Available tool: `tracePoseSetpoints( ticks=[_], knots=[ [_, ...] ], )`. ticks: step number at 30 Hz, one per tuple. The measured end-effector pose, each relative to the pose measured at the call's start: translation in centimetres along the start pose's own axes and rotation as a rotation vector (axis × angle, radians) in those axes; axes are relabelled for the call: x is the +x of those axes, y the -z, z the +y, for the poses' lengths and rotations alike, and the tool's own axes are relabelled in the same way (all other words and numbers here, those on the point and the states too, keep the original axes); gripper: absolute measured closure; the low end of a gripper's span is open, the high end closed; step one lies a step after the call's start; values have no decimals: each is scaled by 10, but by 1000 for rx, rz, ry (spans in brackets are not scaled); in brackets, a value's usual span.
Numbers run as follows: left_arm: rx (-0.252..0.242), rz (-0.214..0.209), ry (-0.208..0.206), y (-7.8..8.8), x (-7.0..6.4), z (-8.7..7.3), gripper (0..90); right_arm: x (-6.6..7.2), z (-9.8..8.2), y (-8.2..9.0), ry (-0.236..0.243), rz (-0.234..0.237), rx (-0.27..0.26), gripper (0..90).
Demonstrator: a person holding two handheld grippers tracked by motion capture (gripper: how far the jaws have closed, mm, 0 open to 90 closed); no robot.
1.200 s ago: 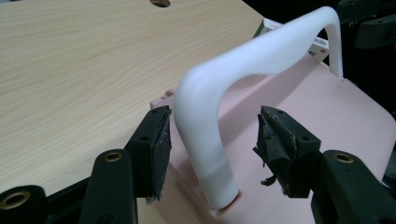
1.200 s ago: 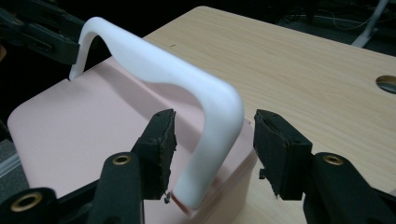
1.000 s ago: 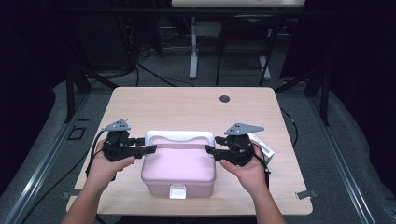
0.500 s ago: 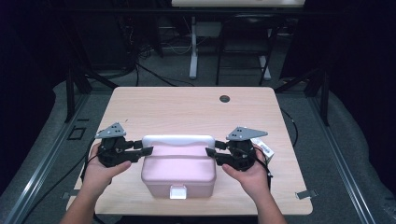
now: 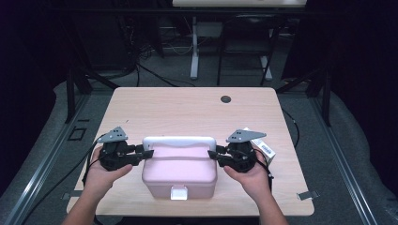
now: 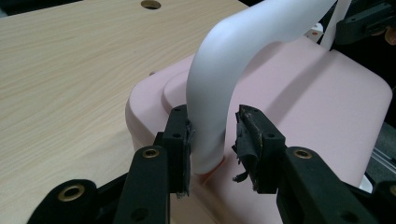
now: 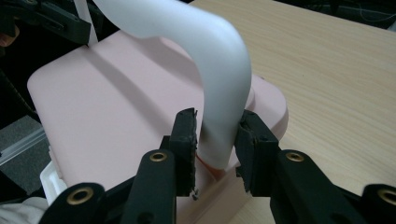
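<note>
A pink box with a white arched handle stands near the table's front edge. My left gripper is at the handle's left end. In the left gripper view its jaws straddle the handle's leg. One pad touches it and the other stands a little off. These jaws have just been closing. My right gripper is at the handle's right end, its jaws also just closing around that leg. Its pads sit very close, with a thin gap on one side.
A small white labelled box lies just right of my right hand. The wooden table has a round cable hole at the back. A white latch sits on the pink box's front.
Both pairs of jaws have narrowed around the handle's two ends. The hands have shifted only slightly toward the front edge, and the box has stayed put.
</note>
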State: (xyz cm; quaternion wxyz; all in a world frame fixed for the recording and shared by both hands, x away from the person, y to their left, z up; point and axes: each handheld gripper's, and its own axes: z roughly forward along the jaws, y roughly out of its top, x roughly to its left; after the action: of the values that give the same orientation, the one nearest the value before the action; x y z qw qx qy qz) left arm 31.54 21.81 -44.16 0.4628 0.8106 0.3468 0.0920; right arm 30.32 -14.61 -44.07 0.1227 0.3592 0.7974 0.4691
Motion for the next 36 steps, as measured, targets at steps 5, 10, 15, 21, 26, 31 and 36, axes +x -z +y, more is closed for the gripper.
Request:
tracePoseSetpoints(
  ticks=[5, 10, 15, 21, 26, 31, 36],
  knots=[
    [17, -6, 1, -3, 2, -2, 681, -1, -4, -6, -9, 7, 14, 711],
    [13, -13, 1, -2, 4, -3, 703, -2, -4, -6, -5, 10, 11, 710],
    [11, 2, -16, -2, 2, -2, 713, 1, -4, -7, 10, -1, 1, 682],
    [18, 13, -49, -2, 0, -2, 689, 4, -3, -9, 12, -5, 1, 639],
    [10, 16, -50, -3, -1, -2, 677, 5, -3, -10, 18, -13, -3, 637],
    [10, 22, -48, -1, -1, -2, 707, 7, -3, -9, 28, -34, -10, 704],
    [7, 23, -48, 0, -1, -1, 732, 6, -3, -8, 26, -26, -17, 729]
  ],
)
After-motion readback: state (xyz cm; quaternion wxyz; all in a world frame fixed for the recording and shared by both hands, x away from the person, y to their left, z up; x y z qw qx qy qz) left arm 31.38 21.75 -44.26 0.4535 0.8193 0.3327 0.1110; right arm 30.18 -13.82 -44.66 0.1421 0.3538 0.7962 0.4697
